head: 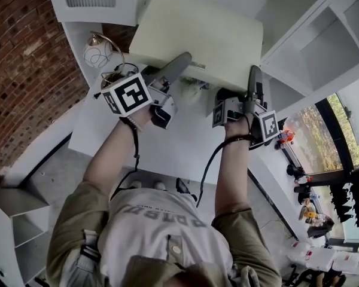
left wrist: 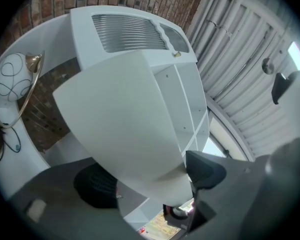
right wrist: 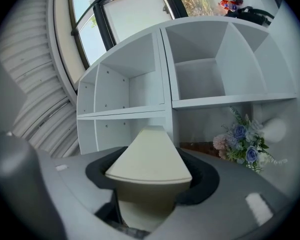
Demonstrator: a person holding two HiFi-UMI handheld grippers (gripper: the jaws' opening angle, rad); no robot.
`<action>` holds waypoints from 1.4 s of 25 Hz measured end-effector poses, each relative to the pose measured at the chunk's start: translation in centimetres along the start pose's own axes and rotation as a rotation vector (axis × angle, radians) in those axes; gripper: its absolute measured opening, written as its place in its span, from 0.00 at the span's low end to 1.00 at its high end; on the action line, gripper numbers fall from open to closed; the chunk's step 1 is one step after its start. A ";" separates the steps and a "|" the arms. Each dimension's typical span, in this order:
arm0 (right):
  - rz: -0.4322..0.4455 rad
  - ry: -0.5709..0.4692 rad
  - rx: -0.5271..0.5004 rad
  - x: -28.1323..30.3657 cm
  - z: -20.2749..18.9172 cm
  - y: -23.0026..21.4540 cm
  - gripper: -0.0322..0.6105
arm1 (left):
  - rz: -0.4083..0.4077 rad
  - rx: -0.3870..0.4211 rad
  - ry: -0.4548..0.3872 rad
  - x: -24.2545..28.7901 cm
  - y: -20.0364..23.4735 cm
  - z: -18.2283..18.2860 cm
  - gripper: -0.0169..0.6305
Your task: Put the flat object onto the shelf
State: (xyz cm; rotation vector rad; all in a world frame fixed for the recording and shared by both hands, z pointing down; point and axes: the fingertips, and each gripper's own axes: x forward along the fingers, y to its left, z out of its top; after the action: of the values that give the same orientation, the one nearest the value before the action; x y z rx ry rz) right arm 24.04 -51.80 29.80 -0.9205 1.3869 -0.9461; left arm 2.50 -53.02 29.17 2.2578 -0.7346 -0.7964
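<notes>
Flat object (head: 197,31) — cream board, held up over the table (head: 167,142) at 12 o'clock in the head view. The white shelf (head: 323,46) is at 2 o'clock, and the board is not on it yet. Right tool (right wrist: 150,184) clamps the board's near edge, pads on both faces. Left tool (left wrist: 150,179) is spread wide; a board corner sits between its jaws with no clear squeeze.

Risk: the board likely hangs on the right tool alone, gripped at one edge — it can pivot or slide out and drop on the table or the flowers (right wrist: 242,144) below its near edge. The far corner may clip a shelf divider if it goes in tilted. Lamp (head: 99,52) at 10 o'clock is near the board's left corner.
</notes>
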 end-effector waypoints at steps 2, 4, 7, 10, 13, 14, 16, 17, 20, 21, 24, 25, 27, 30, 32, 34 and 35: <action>-0.003 -0.013 0.001 0.1 0.1 -0.1 0.50 | 0.003 0.006 -0.005 -0.4 0.0 -0.2 0.68; -0.005 -0.031 -0.002 0.2 0.4 -0.1 0.50 | 0.009 0.004 -0.006 -0.9 0.2 -0.6 0.68; -0.006 -0.037 -0.003 0.6 0.8 0.0 0.50 | 0.020 -0.009 -0.001 -1.5 0.5 -1.2 0.68; -0.014 -0.029 -0.003 0.9 1.0 0.1 0.50 | 0.019 -0.008 0.005 -1.5 0.5 -1.3 0.65; -0.019 -0.013 0.000 1.2 1.0 0.1 0.51 | 0.016 -0.012 -0.003 -1.1 0.1 -1.1 0.53; -0.019 -0.005 0.001 1.3 1.0 0.1 0.51 | 0.016 -0.018 -0.004 -1.0 0.0 -1.0 0.53; -0.016 0.018 -0.004 1.5 1.0 0.2 0.51 | 0.015 -0.035 -0.006 -0.8 0.0 -1.0 0.52; -0.011 0.035 -0.010 1.7 0.9 0.4 0.51 | 0.015 -0.044 -0.011 -0.8 -0.1 -0.9 0.52; 0.031 0.102 -0.024 2.1 0.4 1.2 0.57 | 0.010 -0.070 -0.038 -0.6 -0.4 -0.6 0.51; 0.049 0.124 -0.028 2.3 0.3 1.5 0.63 | 0.008 -0.074 -0.046 -0.4 -0.6 -0.4 0.51; 0.082 0.172 -0.047 2.3 -0.4 2.2 0.74 | 0.003 -0.067 -0.063 -0.2 -1.0 0.1 0.49; 0.085 0.179 -0.054 2.1 -0.5 2.2 0.76 | 0.003 -0.062 -0.067 -0.1 -1.1 0.3 0.48; 0.087 0.183 -0.064 1.6 -0.4 2.2 0.79 | 0.002 -0.054 -0.072 0.0 -1.3 0.6 0.47; 0.084 0.187 -0.091 0.5 -0.3 2.1 0.79 | 0.005 -0.050 -0.077 0.1 -1.3 0.8 0.47; 0.090 0.207 -0.142 -0.7 -0.8 2.3 0.79 | 0.006 -0.053 -0.078 0.2 -1.2 0.8 0.47; 0.100 0.233 -0.223 -2.0 -1.4 2.4 0.78 | 0.005 -0.050 -0.077 0.2 -1.2 0.8 0.47; 0.102 0.246 -0.266 -2.5 -1.7 2.4 0.75 | 0.004 -0.048 -0.077 0.3 -1.2 0.8 0.47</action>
State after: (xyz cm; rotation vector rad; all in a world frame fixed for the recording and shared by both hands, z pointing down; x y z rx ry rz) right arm 22.37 -48.57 28.48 -0.9413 1.7849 -0.8305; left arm 2.47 -52.72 27.69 2.1928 -0.7476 -0.8933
